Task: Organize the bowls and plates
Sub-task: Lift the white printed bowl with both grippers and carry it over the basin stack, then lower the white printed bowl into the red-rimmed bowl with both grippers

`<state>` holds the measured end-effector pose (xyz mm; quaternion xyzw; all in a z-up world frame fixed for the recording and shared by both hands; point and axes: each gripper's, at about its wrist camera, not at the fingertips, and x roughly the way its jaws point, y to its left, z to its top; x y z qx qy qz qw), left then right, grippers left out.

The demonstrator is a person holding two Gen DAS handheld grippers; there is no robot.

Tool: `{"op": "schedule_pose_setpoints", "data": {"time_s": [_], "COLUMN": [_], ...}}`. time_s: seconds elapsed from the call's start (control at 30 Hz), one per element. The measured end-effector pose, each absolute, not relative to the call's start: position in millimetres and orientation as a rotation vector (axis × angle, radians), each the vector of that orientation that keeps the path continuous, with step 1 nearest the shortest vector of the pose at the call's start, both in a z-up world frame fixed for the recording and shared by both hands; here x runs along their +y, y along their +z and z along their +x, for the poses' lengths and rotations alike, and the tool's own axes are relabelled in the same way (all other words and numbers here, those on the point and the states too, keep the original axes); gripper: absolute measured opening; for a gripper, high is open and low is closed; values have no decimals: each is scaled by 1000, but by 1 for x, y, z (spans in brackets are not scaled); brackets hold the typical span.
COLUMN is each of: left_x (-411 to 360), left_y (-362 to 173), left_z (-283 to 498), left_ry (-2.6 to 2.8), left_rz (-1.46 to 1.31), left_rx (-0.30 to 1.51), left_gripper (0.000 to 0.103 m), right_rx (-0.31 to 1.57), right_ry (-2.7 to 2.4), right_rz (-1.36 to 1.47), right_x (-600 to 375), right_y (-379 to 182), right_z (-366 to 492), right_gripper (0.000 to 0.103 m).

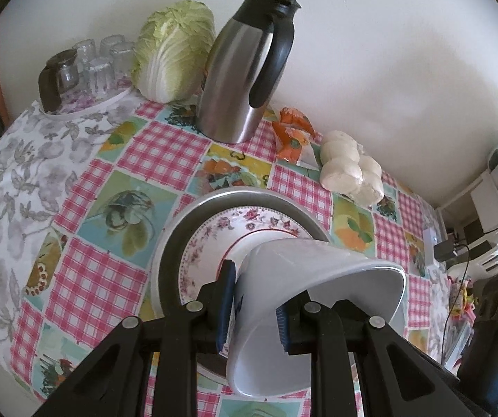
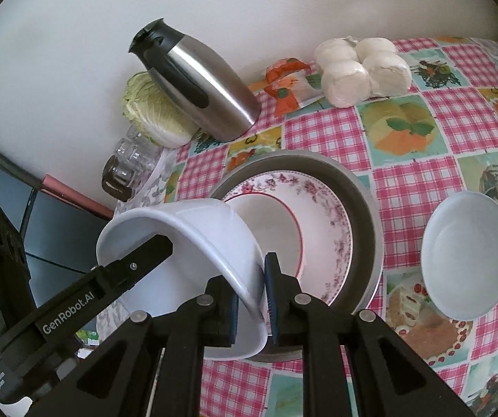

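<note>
A white bowl (image 1: 318, 264) hangs tilted over a floral plate (image 1: 210, 239) that lies in a wider grey plate (image 1: 169, 253). My left gripper (image 1: 254, 312) is shut on the bowl's wall, one pad outside and one inside. In the right wrist view the same bowl (image 2: 186, 229) is clamped at its near rim by my right gripper (image 2: 254, 302), also shut. The left gripper's finger (image 2: 144, 253) reaches into the bowl from the left. The bowl covers part of the floral plate (image 2: 321, 208) and grey plate (image 2: 363, 201). A second white bowl (image 2: 467, 257) stands upright on the tablecloth to the right.
Along the wall stand a steel thermos jug (image 1: 245, 69), a cabbage (image 1: 176, 52), upturned glasses on a tray (image 1: 96, 62), an orange packet (image 1: 292, 132) and a bag of white buns (image 1: 349, 166). The table edge (image 1: 433, 243) drops off at the right, with cables and boxes beyond.
</note>
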<state>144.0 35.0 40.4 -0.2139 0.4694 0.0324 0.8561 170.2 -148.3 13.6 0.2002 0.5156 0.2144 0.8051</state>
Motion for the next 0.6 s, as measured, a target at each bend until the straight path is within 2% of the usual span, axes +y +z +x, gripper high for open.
{"op": "schedule_pose_setpoints", "data": {"time_s": [0.6], "left_x": [41], "left_y": [21], "left_z": [159], "left_ry": [64], "left_rz": [-502], "left_rx": [1043], "left_gripper": [24], "right_rx": [1127], "right_ry": [440], "right_rz": [470], "right_x": [-150], "right_y": [0], "right_z": [182], "right_gripper": [17]}}
